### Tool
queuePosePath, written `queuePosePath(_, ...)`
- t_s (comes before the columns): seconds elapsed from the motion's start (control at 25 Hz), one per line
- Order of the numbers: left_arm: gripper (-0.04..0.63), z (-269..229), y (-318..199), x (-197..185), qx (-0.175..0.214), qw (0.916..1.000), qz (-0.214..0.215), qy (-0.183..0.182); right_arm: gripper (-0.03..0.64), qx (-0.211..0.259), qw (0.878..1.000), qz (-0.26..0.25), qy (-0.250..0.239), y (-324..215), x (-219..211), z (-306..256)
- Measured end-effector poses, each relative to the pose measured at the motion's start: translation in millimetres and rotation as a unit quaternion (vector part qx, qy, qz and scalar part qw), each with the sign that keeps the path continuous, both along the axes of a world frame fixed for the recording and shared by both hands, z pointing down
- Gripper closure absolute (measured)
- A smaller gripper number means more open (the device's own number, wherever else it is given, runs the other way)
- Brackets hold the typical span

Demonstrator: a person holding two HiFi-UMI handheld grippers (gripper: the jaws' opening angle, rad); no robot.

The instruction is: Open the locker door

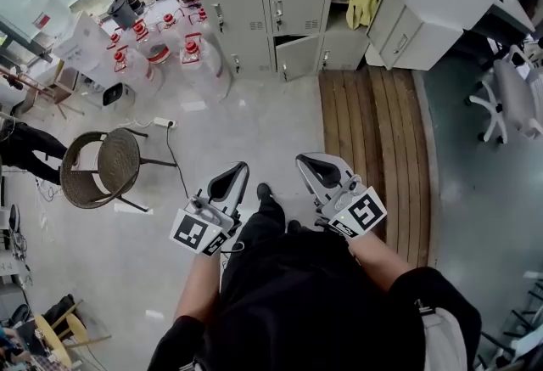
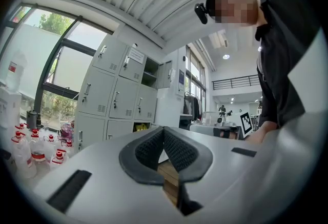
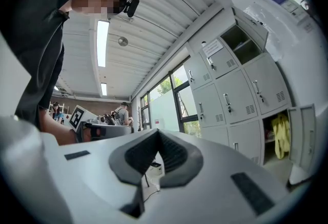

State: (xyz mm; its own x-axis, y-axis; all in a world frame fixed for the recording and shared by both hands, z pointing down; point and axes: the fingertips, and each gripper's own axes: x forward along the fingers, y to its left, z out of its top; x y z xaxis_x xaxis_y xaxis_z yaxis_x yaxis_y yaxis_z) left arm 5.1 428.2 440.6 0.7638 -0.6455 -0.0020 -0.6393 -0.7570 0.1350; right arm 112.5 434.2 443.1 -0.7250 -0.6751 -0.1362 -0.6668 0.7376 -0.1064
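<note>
Lockers (image 1: 254, 4): grey sheet-metal bank along the far edge of the floor (image 1: 254, 132), flat rectangular doors with louvred vent slots and slim upright handles. Most doors sit flush. One low locker door (image 1: 295, 57) stands ajar at the bottom row. To its right an open compartment shows limp yellow cloth (image 1: 363, 0), and a large door (image 1: 399, 31) is swung wide.

Left gripper (image 1: 229, 181) and right gripper (image 1: 316, 165) are held side by side out in front of the person, both pointing toward the lockers and well apart from them. Each has a smooth pale-grey shell and carries a white cube with black square markers.

In the left gripper view, the left gripper (image 2: 164, 133) has dark fingers (image 2: 147, 150) with a knobbly, rubbery texture. They are closed tip to tip, with nothing between them. In the right gripper view, the right gripper (image 3: 158, 136) has fingers (image 3: 139, 154) of the same dark, dimpled padding. They are also pressed together and empty.

The floor is pale and smooth. A strip of wooden slats (image 1: 373, 140) runs from the lockers toward the person on the right side. A round woven chair (image 1: 102, 165) on thin dark legs stands near the left edge. Clear plastic jugs with red caps (image 1: 161, 47) cluster at the far-left corner beside the lockers.
</note>
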Motion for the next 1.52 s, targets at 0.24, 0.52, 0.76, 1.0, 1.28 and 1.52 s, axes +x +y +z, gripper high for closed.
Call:
queuePosePath(0.24, 0.584, -15, -58, -17, 0.021, 0.9995, 0.019, 0.017, 0.607, -0.006, 1.000, 0.015, 0.014, -66, -11, -12)
queuePosePath(0.52, 0.584, -29, -141, -52, 0.032, 0.9988, 0.023, 0.028, 0.607, 0.003, 0.999, 0.013, 0.032, -142, -45, -27)
queuePosePath(0.76, 0.584, -28, -199, -86, 0.024, 0.9983, 0.032, 0.042, 0.607, -0.005, 1.000, 0.011, 0.025, -201, -78, -38)
queuePosePath(1.0, 0.584, -21, -249, -114, 0.017, 0.9980, 0.036, 0.050, 0.607, -0.009, 0.999, 0.016, 0.035, -256, -103, -40)
queuePosePath(1.28, 0.584, -3, -305, -118, -0.006, 0.9981, 0.025, 0.056, 0.607, -0.017, 0.999, 0.021, 0.030, -316, -100, -35)
queuePosePath(1.52, 0.584, 5, -368, -106, -0.018, 0.9988, 0.009, 0.044, 0.607, -0.005, 1.000, -0.004, 0.016, -382, -95, -32)
